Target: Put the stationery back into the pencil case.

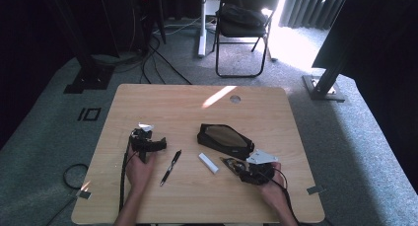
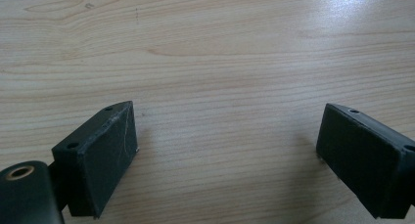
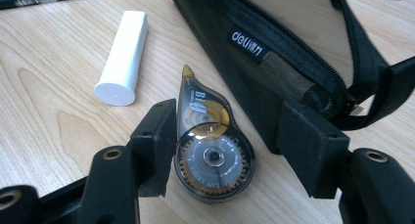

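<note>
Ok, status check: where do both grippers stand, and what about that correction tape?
Left gripper open over bare table. Right gripper open around correction tape, which lies flat. Pencil case crowds one jaw; white tube lies apart.

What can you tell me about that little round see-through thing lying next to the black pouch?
It is a correction tape dispenser: a smoky clear plastic shell showing a toothed wheel and gold reel inside, tapering to a gold tip. It lies flat on the wooden table, between the open jaws of the right hand-held gripper, beside the black pouch.
</note>
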A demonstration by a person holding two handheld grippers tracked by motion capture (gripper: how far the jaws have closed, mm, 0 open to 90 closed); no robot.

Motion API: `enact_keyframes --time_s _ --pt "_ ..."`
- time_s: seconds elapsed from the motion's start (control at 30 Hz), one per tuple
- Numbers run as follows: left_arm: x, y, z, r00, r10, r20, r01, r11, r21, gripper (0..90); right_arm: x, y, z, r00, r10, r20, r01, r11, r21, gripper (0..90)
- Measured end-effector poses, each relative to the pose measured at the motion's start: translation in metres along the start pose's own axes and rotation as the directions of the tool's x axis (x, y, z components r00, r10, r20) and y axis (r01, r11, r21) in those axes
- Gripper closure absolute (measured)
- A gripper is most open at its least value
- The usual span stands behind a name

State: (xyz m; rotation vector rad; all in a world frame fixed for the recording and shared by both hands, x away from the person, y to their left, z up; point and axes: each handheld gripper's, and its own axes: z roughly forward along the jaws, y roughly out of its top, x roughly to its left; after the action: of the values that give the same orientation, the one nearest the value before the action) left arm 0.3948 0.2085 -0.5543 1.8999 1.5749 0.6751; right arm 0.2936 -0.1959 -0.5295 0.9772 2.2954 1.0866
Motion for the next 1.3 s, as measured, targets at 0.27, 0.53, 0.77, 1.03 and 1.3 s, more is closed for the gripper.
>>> enact_keyframes --time_s 0.27,0.53,0.77,1.03,1.3 --pt "0.0 0.0 0.0 1.0 0.0 0.0 0.0 1.0 0.0 8.4 0.001 -0.004 0.004 1.0 0.002 -0.006 -0.002 1.0 0.01 39.6" --pt "0.0 0.0 0.0 1.0 0.0 0.0 0.0 1.0 0.0 8.3 0.004 -0.005 0.008 0.9999 -0.003 -0.016 0.004 1.0 0.018 39.0" --pt "0.0 0.0 0.0 1.0 0.0 0.0 0.0 1.0 0.0 8.4 0.006 -0.006 0.011 0.9998 -0.003 -0.021 0.003 1.0 0.023 38.4" --pt "0.0 0.0 0.0 1.0 0.0 0.0 0.0 1.0 0.0 8.3 0.008 -0.008 0.016 0.9996 -0.011 -0.025 0.012 0.999 0.033 37.9" --pt "0.0 0.0 0.0 1.0 0.0 0.0 0.0 1.0 0.0 8.4 0.009 -0.008 0.017 0.9996 -0.015 -0.022 0.016 0.999 0.038 37.4"
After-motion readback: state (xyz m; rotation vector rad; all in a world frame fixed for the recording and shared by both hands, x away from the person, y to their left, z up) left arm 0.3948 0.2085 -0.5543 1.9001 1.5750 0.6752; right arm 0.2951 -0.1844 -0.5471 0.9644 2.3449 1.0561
